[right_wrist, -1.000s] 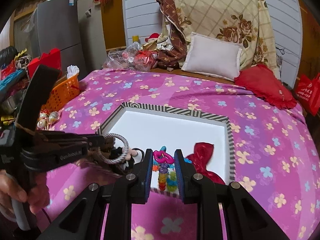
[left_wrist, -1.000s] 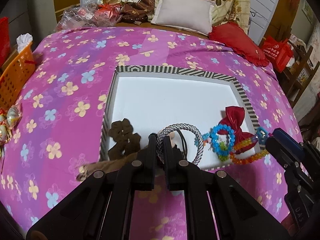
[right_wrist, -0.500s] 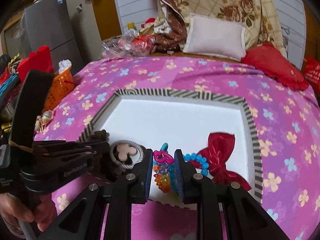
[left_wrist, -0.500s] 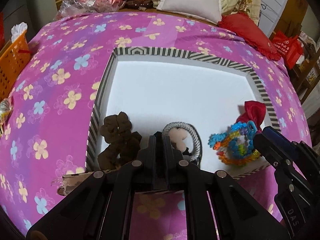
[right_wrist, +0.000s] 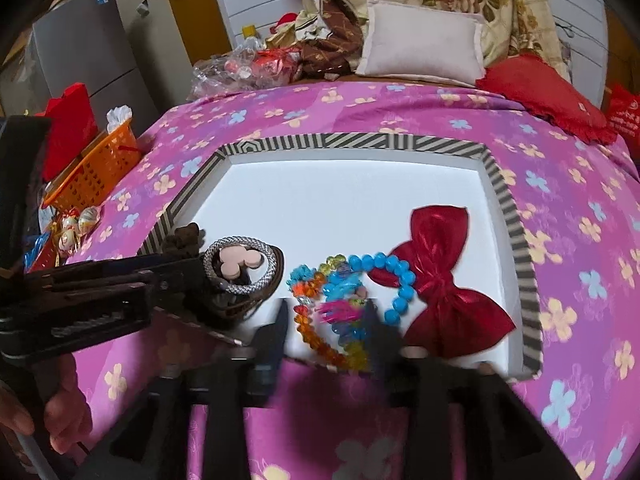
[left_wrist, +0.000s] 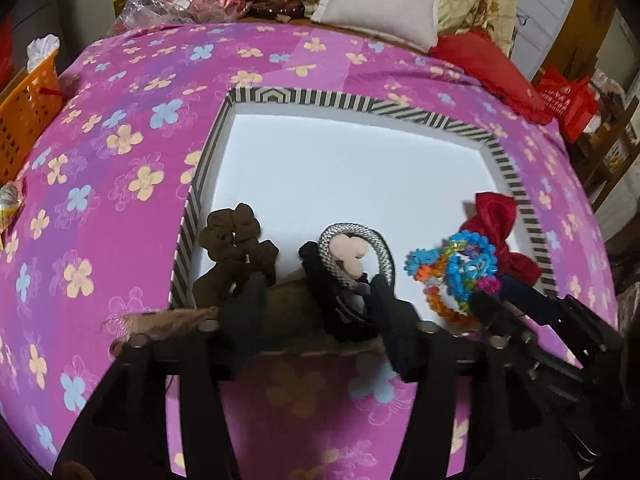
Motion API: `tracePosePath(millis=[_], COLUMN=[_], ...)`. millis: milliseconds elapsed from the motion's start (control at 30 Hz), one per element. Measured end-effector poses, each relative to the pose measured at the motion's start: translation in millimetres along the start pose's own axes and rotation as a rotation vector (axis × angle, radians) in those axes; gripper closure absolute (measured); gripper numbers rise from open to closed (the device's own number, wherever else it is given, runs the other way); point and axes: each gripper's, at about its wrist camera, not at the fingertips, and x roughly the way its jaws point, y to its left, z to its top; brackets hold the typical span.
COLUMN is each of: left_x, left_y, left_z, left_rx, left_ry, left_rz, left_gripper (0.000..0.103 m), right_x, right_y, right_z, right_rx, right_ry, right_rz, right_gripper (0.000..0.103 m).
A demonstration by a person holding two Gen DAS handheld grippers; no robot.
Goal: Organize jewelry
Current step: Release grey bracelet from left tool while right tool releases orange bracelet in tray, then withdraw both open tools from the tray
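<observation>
A white tray with a striped rim (left_wrist: 360, 102) (right_wrist: 352, 140) lies on the pink flowered bedspread. Along its near edge lie a brown scrunchie (left_wrist: 232, 240), a grey braided hair tie with a pink charm (left_wrist: 352, 248) (right_wrist: 240, 266), a heap of coloured bead bracelets (left_wrist: 456, 272) (right_wrist: 340, 300) and a red bow (left_wrist: 496, 224) (right_wrist: 440, 280). My left gripper (left_wrist: 316, 300) is open around the grey hair tie and the dark ties by it. My right gripper (right_wrist: 328, 332) is open, with the bead bracelets between its fingers.
An orange basket (left_wrist: 24, 108) (right_wrist: 92, 168) stands at the bed's left edge, with wrapped sweets (right_wrist: 76, 224) beside it. A white pillow (right_wrist: 420, 44), a red cushion (right_wrist: 548, 96) and a pile of clothes and bags (right_wrist: 280, 60) lie at the back.
Both grippers have opened. The grey hair tie and the bead bracelets, held above the tray before, now lie on its near edge.
</observation>
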Motion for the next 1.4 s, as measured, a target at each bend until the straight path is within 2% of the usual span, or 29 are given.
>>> tracePosePath(millis=[167,400,700,767,833,1000,1400], left_x=[-15.2,-37.2,-60.5,-66.9,-72.3,-87.3,-110.3], left_y=[-5.3,-9.7,-8.2,-9.7,-11.1,-14.6,-16.2], left_z=[-7.0,-25.8,-50.4,-57.3,-63.6,-78.5,-100.2], left_rx=[0.024,0.058,0.05,0.059,0.068,0.088,0.089], left_ry=[-0.029,-0.08,-0.127,-0.14,-0.147,-0.178,-0.234], left_rz=[0.016,0.051,0.074,0.088,0.1,0.127,0.124], left_gripper=[0.041,0.041,0.041,0.041,0.041,0.041,0.04], right_x=[-21.8,-54.9,-84.8,-91.2,-96.2,-108.7,-122.2], right_y=[2.4,9.3,16.9,20.0,23.0,30.3,31.3], right_z=[-5.7,-20.9,-47.6,-53.2,-57.6,-68.4,-85.9], right_rx=[-0.004,0.008,0.013,0.01,0.005,0.002,0.035], right_ry=[-0.042,-0.088,-0.115,-0.124,-0.138,-0.159,-0.159], right_rz=[-0.013,-0.029,-0.074,-0.082,-0.099,-0.109,-0.111], right_gripper=[0.056,0.056,0.055,0.051,0.034,0.033,0.033])
